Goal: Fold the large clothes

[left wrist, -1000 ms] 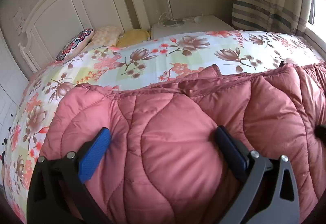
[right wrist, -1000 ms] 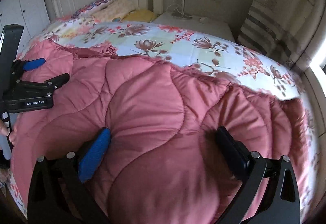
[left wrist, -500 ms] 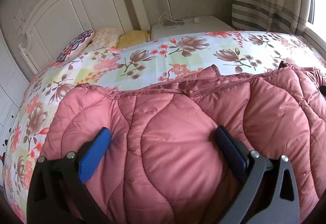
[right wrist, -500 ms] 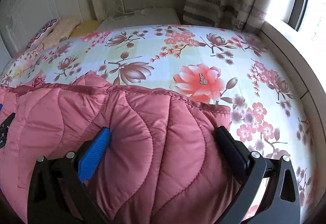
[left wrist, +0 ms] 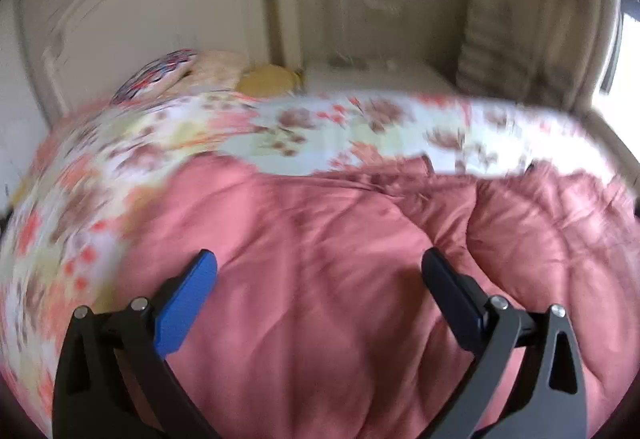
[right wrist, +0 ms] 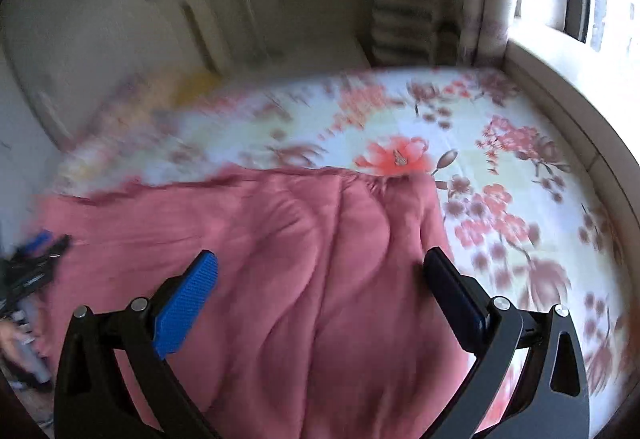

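A large pink quilted padded garment (left wrist: 320, 259) lies spread on the bed's near side; it also shows in the right wrist view (right wrist: 300, 259). My left gripper (left wrist: 318, 271) is open above its left part, nothing between the fingers. My right gripper (right wrist: 320, 271) is open above its right part, near the garment's right edge, and holds nothing. The left gripper (right wrist: 36, 259) shows at the far left of the right wrist view, blurred. Both views are motion-blurred.
The bed has a floral sheet (left wrist: 360, 127), also shown in the right wrist view (right wrist: 500, 159). Pillows (left wrist: 192, 75) lie by the white headboard (left wrist: 140, 19). A white nightstand (left wrist: 380, 75), a striped curtain (left wrist: 520, 19) and a window ledge (right wrist: 560, 59) stand at the far right.
Both grippers have pulled back and up from the garment, which now looks flatter and lower. The right view has swung slightly left. Both jaws stay open.
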